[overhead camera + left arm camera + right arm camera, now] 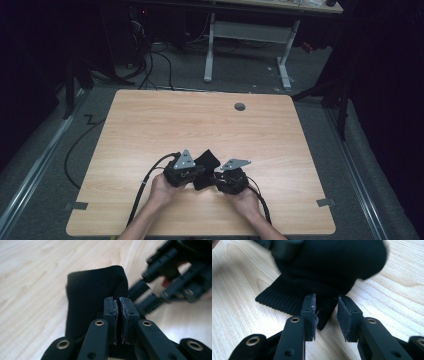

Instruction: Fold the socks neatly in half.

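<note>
A black knitted sock (206, 161) lies bunched on the wooden table (200, 120), near its front middle. In the left gripper view the sock (90, 292) rises just behind my left gripper (118, 302), whose jaws are pressed together on a fold of it. My right gripper (327, 302) is open, and a corner of the sock (329, 267) below its ribbed cuff (279, 300) hangs between the jaws, against the left pad. In the high view the left gripper (200, 172) and the right gripper (212, 177) face each other across the sock. The right gripper (141, 298) appears blurred.
A grey round grommet (240, 106) sits near the table's far edge. Grey tape tabs mark the front corners (76, 205) (325, 202). A white-legged desk (250, 30) and cables stand on the floor beyond.
</note>
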